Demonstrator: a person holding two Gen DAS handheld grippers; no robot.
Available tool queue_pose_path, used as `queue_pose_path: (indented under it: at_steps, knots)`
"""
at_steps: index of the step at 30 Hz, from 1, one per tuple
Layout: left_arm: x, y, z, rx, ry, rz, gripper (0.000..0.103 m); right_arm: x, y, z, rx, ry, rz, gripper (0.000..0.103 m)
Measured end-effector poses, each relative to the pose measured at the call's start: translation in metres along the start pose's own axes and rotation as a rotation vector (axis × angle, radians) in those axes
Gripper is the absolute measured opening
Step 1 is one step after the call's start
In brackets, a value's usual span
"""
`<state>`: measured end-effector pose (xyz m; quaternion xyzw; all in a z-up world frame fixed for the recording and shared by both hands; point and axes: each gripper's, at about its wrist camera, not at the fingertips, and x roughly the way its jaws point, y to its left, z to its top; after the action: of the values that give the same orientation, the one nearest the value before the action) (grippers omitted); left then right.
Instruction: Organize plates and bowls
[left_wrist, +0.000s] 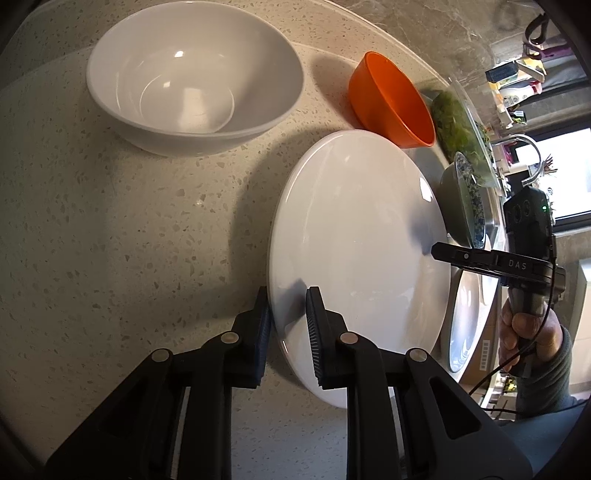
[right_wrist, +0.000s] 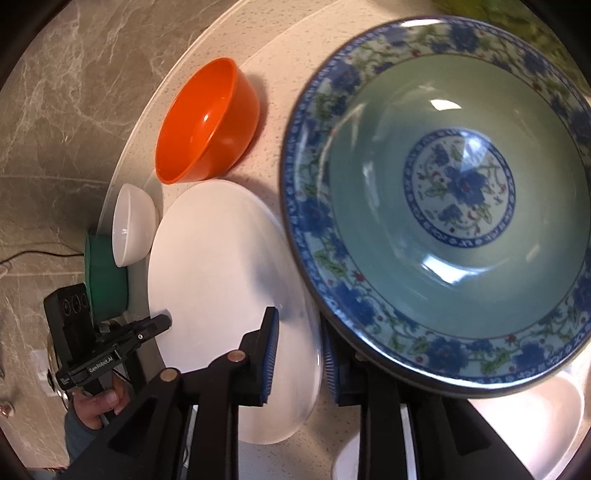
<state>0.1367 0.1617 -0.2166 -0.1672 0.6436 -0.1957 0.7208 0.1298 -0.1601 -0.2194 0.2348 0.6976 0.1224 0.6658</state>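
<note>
Both tongs work the white plate (left_wrist: 354, 236) on the speckled counter (left_wrist: 110, 240): the left gripper (left_wrist: 288, 317) pinches its near rim, jaws almost closed. The right gripper (right_wrist: 301, 354) straddles the opposite rim, pads narrowly apart, contact unclear; the floral bowl (right_wrist: 454, 206) leans just beyond its right finger. Step looks like lifting the plate; next calls for a firm right-side grip and a level raise, clear of the orange bowl (left_wrist: 391, 99) behind.
</note>
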Motion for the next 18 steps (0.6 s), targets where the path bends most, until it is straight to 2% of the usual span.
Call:
queue_pose_path:
  at_steps: [3, 8, 18]
  knots:
    - [-0.002, -0.004, 0.000, 0.022, -0.007, 0.036, 0.017, 0.001, 0.002, 0.001, -0.022, -0.004, -0.021, 0.019]
    - [-0.004, -0.010, -0.004, 0.057, -0.023, 0.085, 0.018, 0.000, 0.005, -0.001, -0.064, -0.018, -0.046, 0.019]
    - [-0.011, -0.011, -0.012, 0.055, -0.047, 0.098, 0.018, -0.002, 0.012, -0.005, -0.086, -0.047, -0.053, 0.020]
